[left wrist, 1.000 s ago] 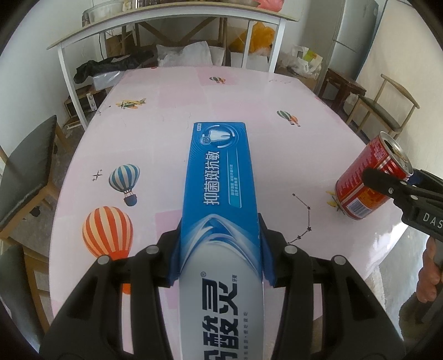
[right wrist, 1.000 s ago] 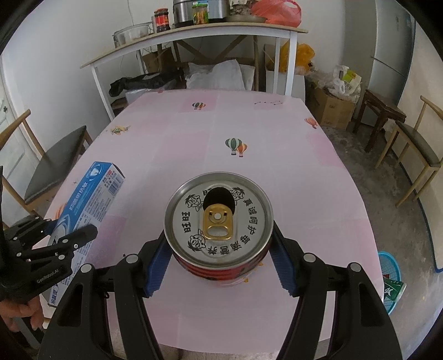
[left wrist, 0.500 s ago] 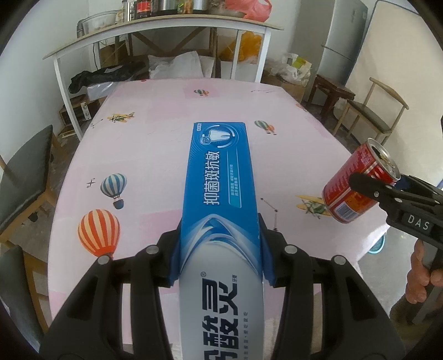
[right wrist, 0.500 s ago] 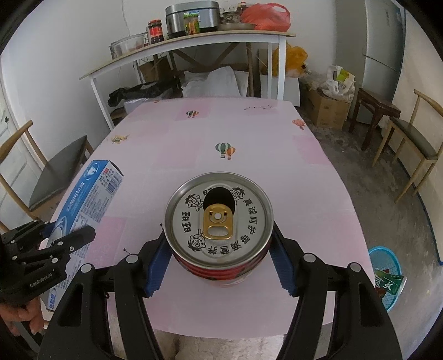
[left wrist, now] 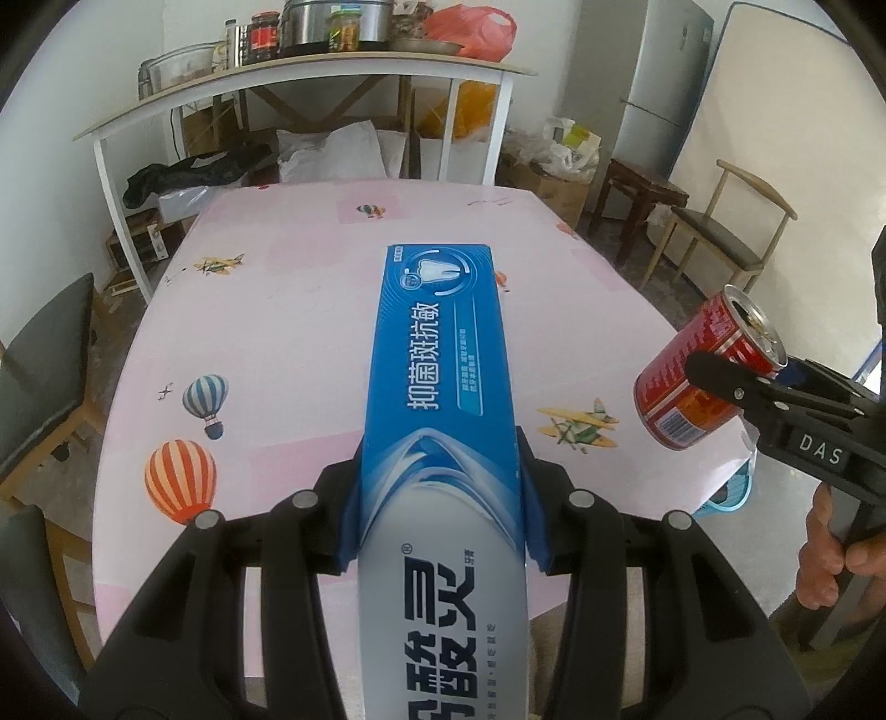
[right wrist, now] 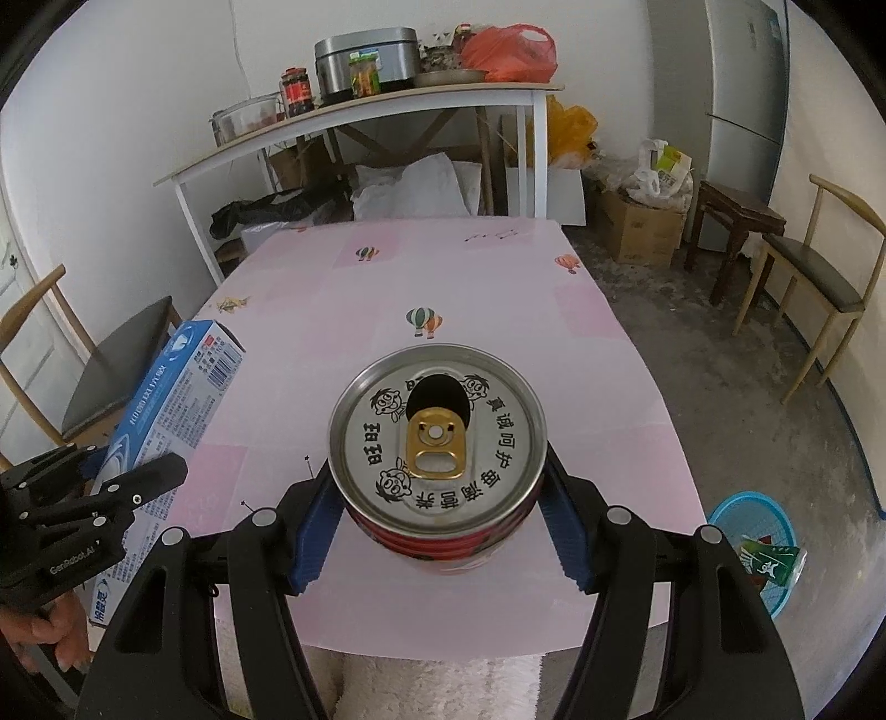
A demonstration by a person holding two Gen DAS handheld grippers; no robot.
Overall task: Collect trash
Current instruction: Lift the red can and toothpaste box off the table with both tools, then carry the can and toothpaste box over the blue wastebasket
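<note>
L gripper (left wrist: 440, 504): jaws clamped on toothpaste box (left wrist: 440, 387), held above table (left wrist: 277, 310). R gripper (right wrist: 437, 531): clamped on open can (right wrist: 437, 443). Risk: you tilt can, dregs spill; blue basket (right wrist: 775, 520) sits far right on floor.

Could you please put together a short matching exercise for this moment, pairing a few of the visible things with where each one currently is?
Things:
1. toothpaste box
2. red can
3. blue basket
4. orange plastic bag

Places:
A. on the floor beside the pink table
B. clamped in the right gripper
C. up on the white shelf
D. clamped in the left gripper

Pairs: 1-D, 2-B, 3-A, 4-C
</note>
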